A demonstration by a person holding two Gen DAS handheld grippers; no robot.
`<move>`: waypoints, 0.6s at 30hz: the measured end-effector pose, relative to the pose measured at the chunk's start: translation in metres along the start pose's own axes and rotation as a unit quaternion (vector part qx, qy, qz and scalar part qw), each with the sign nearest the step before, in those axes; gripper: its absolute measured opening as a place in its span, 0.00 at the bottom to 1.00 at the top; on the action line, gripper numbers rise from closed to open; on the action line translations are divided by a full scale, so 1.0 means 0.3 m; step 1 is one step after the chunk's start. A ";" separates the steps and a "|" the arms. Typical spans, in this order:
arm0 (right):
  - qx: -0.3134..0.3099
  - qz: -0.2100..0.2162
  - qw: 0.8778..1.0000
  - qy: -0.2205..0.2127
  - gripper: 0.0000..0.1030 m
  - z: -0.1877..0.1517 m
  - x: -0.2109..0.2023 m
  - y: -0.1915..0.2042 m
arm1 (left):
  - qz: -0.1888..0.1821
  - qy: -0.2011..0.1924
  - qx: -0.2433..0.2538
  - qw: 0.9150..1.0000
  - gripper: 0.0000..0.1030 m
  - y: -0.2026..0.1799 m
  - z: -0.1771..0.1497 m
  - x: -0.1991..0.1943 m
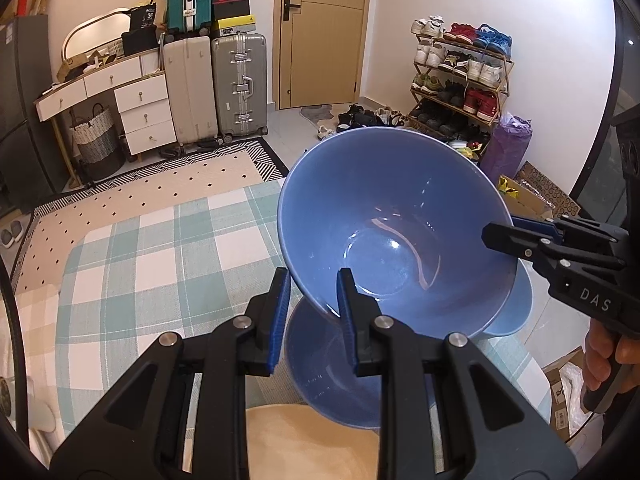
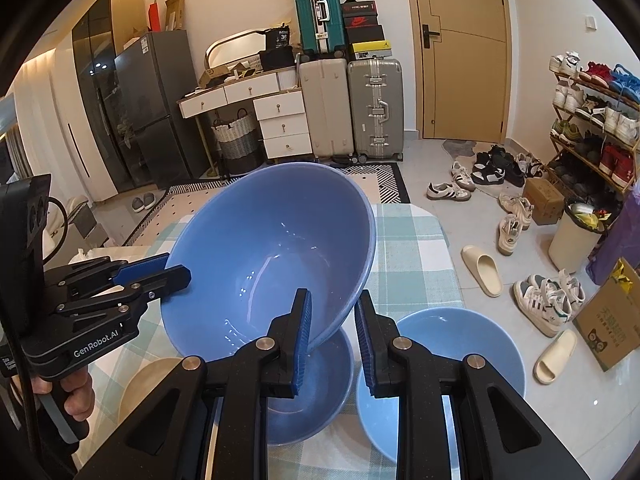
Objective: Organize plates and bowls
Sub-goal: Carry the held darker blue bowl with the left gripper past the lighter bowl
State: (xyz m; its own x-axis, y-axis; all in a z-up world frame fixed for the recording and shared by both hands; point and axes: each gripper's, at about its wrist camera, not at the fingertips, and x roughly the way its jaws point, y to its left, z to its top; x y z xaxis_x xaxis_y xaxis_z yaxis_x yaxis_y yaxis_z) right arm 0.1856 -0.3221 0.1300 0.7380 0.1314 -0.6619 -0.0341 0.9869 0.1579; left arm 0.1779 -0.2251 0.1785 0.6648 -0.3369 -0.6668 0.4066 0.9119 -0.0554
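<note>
So both grippers are clamped on the same big blue bowl (image 1: 392,232), one on each side of the rim. The left gripper (image 1: 312,304) has its jaws pinched down on the rim at about 7 o'clock of the bowl in its own view, and the right gripper (image 2: 334,320) is pinched on the rim at roughly 5 o'clock in the right wrist view. Jaws are about as closed as they go, with only the bowl wall between the pads. The bowl is off the table and tipped, its mouth facing back toward the cameras.

Underneath it, on the checked tablecloth (image 1: 160,240), there's a second blue bowl (image 2: 312,392) sitting right below the lifted one, and a third blue bowl (image 2: 460,368) just beside that at 3 o'clock. A cream plate (image 2: 148,384) sits at 9 o'clock of the second bowl, partly hidden by the left gripper.

My read: this is the carry part of a stacking step, big bowl in the air, headed for a nest. Could be the bowl directly below (can't say for sure which one is the target, though). Next move would need the bowl levelled out, lined up over the target and lowered with both hands in sync, then both grips let go together so it doesn't tip or clack.
</note>
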 end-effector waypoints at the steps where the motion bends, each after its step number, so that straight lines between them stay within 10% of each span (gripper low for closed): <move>1: 0.000 0.001 1.000 0.000 0.22 -0.004 -0.002 0.006 | 0.001 0.000 0.000 1.000 0.20 0.002 -0.003 0.008; 18: 0.000 0.014 1.000 0.003 0.22 -0.093 -0.016 0.058 | 0.008 0.005 -0.004 1.000 0.20 0.016 -0.102 -0.014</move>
State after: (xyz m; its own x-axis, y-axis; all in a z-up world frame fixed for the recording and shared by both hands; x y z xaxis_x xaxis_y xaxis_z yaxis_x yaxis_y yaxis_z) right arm 0.1627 -0.3028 0.1153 0.7325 0.1600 -0.6617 -0.0546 0.9827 0.1771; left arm 0.1577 -0.2121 0.1583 0.6642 -0.3201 -0.6756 0.3913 0.9189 -0.0506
